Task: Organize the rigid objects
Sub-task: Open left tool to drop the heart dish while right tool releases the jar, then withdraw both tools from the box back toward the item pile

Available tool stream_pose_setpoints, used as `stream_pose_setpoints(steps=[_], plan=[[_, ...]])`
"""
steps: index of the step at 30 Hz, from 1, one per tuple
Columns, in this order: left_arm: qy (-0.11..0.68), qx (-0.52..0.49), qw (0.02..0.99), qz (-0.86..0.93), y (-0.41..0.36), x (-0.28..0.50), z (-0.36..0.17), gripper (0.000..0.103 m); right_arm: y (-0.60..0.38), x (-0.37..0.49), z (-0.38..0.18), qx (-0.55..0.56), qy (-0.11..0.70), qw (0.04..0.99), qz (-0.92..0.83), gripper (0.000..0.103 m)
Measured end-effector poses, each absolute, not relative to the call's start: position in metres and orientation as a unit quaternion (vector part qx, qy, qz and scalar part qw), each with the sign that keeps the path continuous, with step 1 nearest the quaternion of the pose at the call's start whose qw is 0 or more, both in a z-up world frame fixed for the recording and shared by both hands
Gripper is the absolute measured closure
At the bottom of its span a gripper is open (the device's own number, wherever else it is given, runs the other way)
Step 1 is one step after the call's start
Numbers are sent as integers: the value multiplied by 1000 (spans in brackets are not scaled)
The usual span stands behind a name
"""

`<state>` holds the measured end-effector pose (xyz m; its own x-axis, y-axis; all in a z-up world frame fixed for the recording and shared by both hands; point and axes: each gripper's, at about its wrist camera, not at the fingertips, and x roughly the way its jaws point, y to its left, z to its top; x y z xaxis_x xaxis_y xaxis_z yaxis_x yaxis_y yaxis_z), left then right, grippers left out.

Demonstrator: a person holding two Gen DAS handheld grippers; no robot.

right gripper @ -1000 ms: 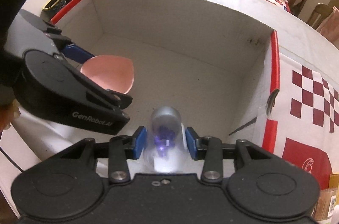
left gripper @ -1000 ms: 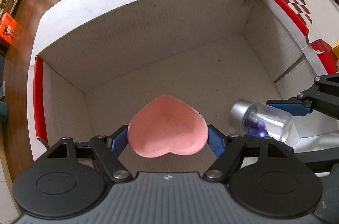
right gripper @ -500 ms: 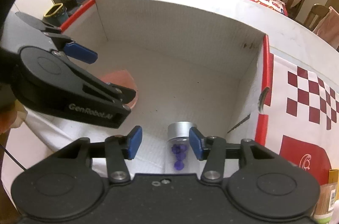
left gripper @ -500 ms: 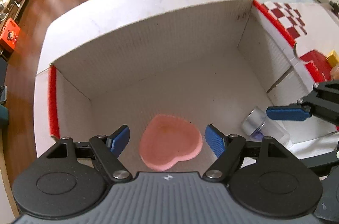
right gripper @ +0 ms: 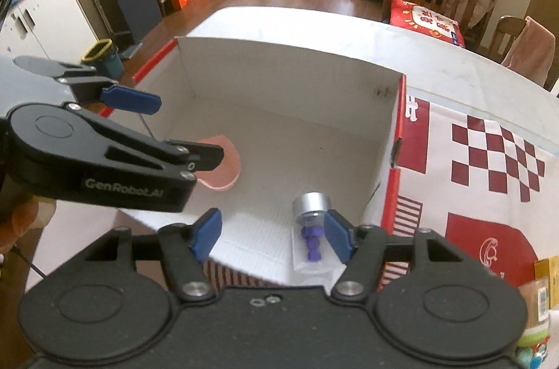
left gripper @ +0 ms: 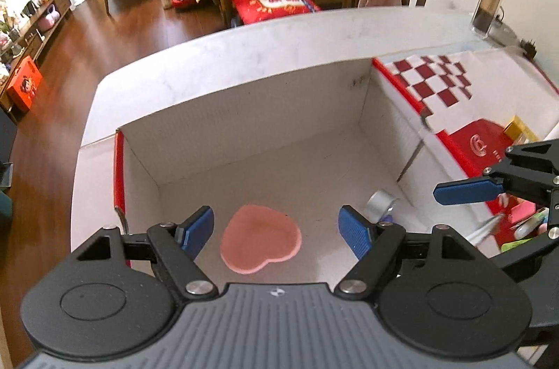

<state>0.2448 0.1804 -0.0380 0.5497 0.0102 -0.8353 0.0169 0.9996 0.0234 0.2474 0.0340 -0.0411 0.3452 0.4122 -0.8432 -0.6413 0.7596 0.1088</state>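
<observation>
Left gripper [left gripper: 276, 233] spread wide, nothing between the blue pads, hanging above the near end of the cardboard box [left gripper: 244, 110]. Pink heart dish [left gripper: 260, 241] lies flat on the box floor right under the gap, lower centre of the left wrist frame, point toward the camera, lobes away; touches neither pad. Right gripper [right gripper: 270, 238] also wide open and empty. Clear vial [right gripper: 311, 229] with silver cap and purple bits inside lies on its side on the floor, lower centre-right of the right wrist frame, just inside the right pad; contact there can't be told. Its long axis runs roughly along the fingers, cap end pointing away into the box. Right gripper is the nearer one to the vial, left nearer the dish. Both items look placed, so the next move is likely lifting out and going to the clutter at lower right of the frames; straight up should clear the box walls. Writing: "GenRobot.AI" on the left gripper's side in the right wrist view. Red and white checker print flap [right gripper: 489, 156] right of the box, logo on it not readable. White table [left gripper: 279, 48] under everything.
</observation>
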Motion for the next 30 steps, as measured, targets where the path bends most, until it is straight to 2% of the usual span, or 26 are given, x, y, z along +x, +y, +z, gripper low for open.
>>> stream_pose_setpoints(steps=[12,15,17,30], plan=[[402,-6,915,-14,160,190,-3,25,-17,225,-7,-63,425,842,327,11],[390,-7,921,-20,151,177,1,25,-31,215,-1,-53,415,848,324,8],[384,-8,923,-21,144,171,2,20,-41,208,2,-47,410,853,320,2],[348,-16,934,-75,89,139,3,19,-116,178,15,-16,367,891,267,1]])
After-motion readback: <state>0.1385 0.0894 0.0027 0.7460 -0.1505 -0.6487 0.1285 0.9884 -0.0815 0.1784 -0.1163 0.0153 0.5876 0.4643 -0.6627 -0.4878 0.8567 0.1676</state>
